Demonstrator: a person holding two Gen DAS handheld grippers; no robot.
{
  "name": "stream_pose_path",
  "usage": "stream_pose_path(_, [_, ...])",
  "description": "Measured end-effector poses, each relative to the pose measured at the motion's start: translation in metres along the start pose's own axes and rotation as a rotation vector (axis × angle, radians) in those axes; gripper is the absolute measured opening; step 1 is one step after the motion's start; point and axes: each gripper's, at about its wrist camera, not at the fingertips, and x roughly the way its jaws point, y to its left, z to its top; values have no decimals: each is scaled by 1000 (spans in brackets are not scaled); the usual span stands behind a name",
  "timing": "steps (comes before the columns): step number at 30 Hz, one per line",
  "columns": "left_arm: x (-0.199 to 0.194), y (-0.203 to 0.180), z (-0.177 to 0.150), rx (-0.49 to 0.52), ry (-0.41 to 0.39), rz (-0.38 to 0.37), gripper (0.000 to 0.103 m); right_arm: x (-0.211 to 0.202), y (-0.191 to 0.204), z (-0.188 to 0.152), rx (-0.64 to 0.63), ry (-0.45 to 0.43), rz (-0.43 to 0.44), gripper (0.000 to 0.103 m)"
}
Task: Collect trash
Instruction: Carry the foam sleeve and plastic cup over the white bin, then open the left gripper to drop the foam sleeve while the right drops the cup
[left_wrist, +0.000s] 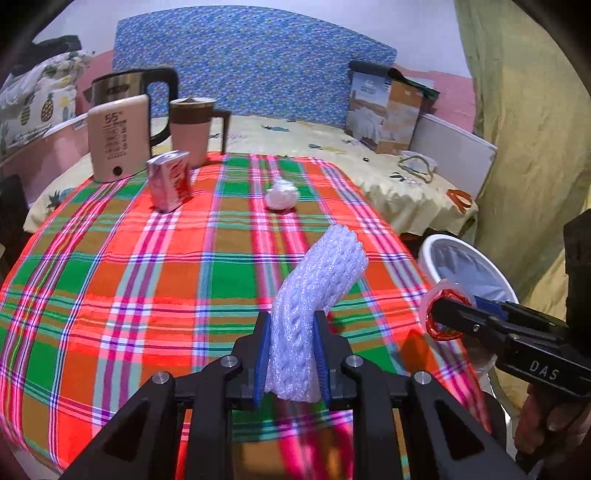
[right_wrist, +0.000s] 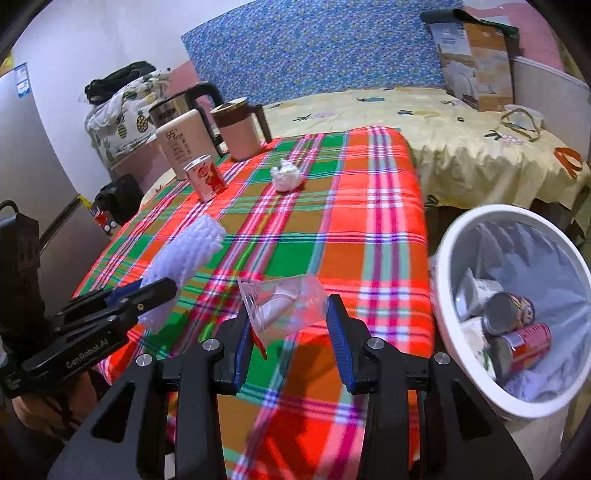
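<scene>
My left gripper (left_wrist: 291, 321) is shut on a white foam net sleeve (left_wrist: 314, 295), held above the plaid tablecloth (left_wrist: 147, 277); the sleeve also shows in the right wrist view (right_wrist: 184, 258). My right gripper (right_wrist: 291, 314) is shut on a clear plastic cup (right_wrist: 284, 306) lying sideways between the blue pads, above the table's near edge; it also shows in the left wrist view (left_wrist: 443, 314). A crumpled white tissue (left_wrist: 281, 197) and a red drink carton (left_wrist: 170, 181) sit on the cloth farther back. The white bin (right_wrist: 443, 258) stands right of the table and holds cans.
A pink thermos (left_wrist: 118, 144), a steel kettle (left_wrist: 125, 85) and a pink lidded mug (left_wrist: 192, 125) stand at the table's far left. A bed with a yellow sheet (right_wrist: 461, 140), a cardboard box (right_wrist: 476, 59) and red scissors (right_wrist: 569, 158) lies behind.
</scene>
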Motion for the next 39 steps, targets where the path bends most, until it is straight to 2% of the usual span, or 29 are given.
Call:
stream_pose_path(7, [2, -34, 5, 50, 8, -52, 22, -17, -25, -7, 62, -40, -28, 40])
stream_pose_path(19, [26, -103, 17, 145, 43, -155, 22, -50, -93, -23, 197, -97, -143, 40])
stream_pose_path(29, [62, -157, 26, 223, 93, -222, 23, -57, -132, -33, 273, -91, -222, 40])
stream_pose_path(39, [99, -184, 37, 253, 131, -263, 24, -44, -147, -35, 265, -30, -252, 41])
